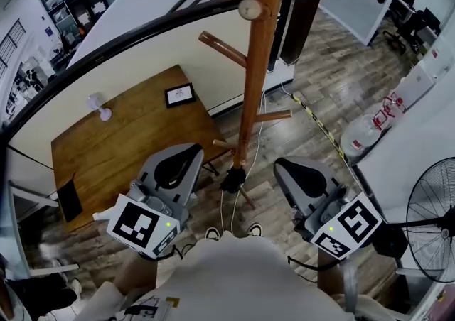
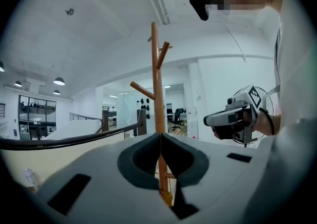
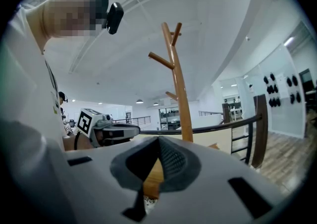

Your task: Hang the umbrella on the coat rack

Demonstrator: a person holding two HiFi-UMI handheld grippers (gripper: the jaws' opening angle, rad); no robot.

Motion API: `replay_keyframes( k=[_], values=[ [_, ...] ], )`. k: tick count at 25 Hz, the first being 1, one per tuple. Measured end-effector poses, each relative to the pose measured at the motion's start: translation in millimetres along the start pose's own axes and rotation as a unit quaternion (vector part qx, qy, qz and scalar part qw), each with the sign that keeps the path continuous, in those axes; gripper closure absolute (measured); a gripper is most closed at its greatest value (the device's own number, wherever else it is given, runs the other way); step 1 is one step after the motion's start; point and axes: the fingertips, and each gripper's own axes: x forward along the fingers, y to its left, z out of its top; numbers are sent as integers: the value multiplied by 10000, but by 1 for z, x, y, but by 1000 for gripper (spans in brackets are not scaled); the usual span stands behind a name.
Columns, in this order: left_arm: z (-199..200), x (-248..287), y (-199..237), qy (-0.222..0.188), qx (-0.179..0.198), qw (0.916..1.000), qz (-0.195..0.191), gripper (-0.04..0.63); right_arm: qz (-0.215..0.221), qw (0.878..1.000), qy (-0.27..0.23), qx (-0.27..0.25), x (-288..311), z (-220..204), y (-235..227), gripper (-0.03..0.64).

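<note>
The wooden coat rack (image 1: 254,64) rises in front of me, its pegs sticking out at different heights. A small black bundle (image 1: 232,179) sits low against the pole with white cords beneath it; I cannot tell if it is the umbrella or whether it hangs on a peg. My left gripper (image 1: 181,156) is shut and empty, left of the pole. My right gripper (image 1: 288,169) is shut and empty to the pole's right. In the left gripper view the coat rack (image 2: 156,79) stands behind the closed left gripper (image 2: 161,139). The right gripper (image 3: 158,141) points at the pole (image 3: 177,84).
A wooden table (image 1: 121,142) with a framed picture (image 1: 180,94) and a small white object (image 1: 99,106) lies to the left. A dark curved railing (image 1: 142,32) runs behind the rack. Water bottles (image 1: 362,135) and a floor fan (image 1: 434,220) stand on the right.
</note>
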Motion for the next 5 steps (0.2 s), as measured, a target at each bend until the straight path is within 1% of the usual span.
replay_keyframes(
  k=[5],
  values=[
    [0, -1, -1, 20, -21, 10000, -48, 586, 48, 10000, 50, -16, 5, 0, 4, 614]
  ],
)
